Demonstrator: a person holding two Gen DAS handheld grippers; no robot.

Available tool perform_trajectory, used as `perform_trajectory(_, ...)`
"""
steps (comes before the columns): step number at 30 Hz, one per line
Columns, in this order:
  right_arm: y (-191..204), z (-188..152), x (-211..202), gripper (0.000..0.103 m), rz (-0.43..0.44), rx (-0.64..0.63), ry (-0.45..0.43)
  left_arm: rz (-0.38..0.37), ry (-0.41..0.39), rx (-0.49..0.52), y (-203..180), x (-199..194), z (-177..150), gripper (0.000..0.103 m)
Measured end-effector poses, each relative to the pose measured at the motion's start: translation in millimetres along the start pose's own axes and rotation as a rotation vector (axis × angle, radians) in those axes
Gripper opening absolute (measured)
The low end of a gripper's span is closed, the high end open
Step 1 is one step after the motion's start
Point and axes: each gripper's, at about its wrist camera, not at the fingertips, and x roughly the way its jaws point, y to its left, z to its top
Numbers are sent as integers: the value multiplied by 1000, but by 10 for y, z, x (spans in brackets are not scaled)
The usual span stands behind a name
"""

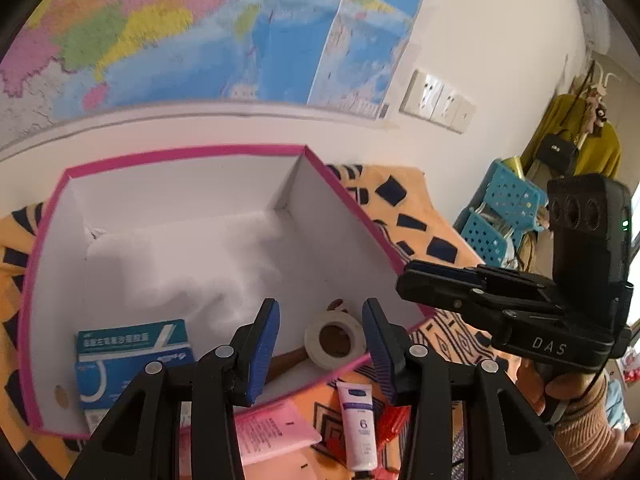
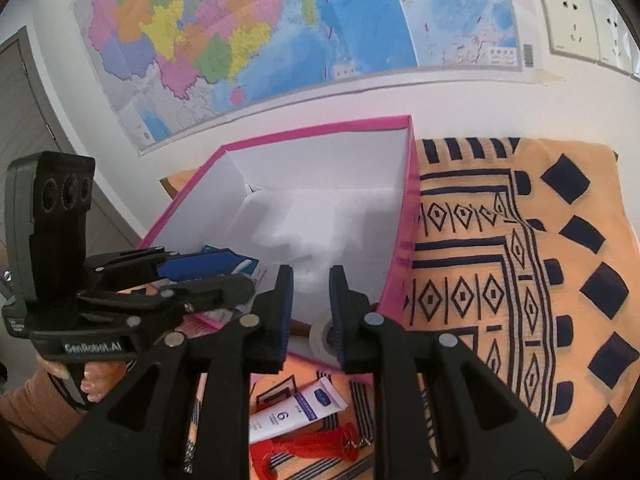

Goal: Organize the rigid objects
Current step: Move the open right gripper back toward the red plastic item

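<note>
A pink-rimmed white box (image 1: 188, 208) (image 2: 408, 184) sits on the patterned cloth. Inside lie a blue medicine carton (image 1: 132, 356), a white tape roll (image 1: 334, 340) (image 2: 320, 334) and a brown stick (image 1: 286, 362). My left gripper (image 1: 320, 324) is open and empty above the box's near edge; it also shows in the right wrist view (image 2: 200, 268). My right gripper (image 2: 311, 280) is open and empty over the box's near right corner; it also shows in the left wrist view (image 1: 440, 276). In front of the box lie a white tube (image 1: 360, 424) (image 2: 296, 410), a pink packet (image 1: 272, 428) and a red plastic tool (image 2: 308, 448).
An orange cloth with dark patterns (image 2: 520, 260) covers the surface. A wall map (image 2: 260, 32) and wall sockets (image 2: 576, 24) are behind the box. Blue perforated chairs (image 1: 500, 212) and a yellow coat (image 1: 576, 136) stand at the right.
</note>
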Motion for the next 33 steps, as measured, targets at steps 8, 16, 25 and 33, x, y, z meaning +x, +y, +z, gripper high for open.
perform_trajectory(8, 54, -209, -312, 27, 48, -2, -34, -9, -72, 20, -52, -369, -203, 45)
perform_trajectory(16, -14, -532, -349, 31, 57, 27, 6, -40, -45, 44, -140, -469, -596, 47)
perform_trajectory(25, -241, -979, -130, 38, 28, 138, 110, -73, 82, 1, -133, -182, -992, 47)
perform_trajectory(33, -306, -1130, -77, 45, -6, 154, 132, -94, 168, 9, -244, 67, -1168, 47)
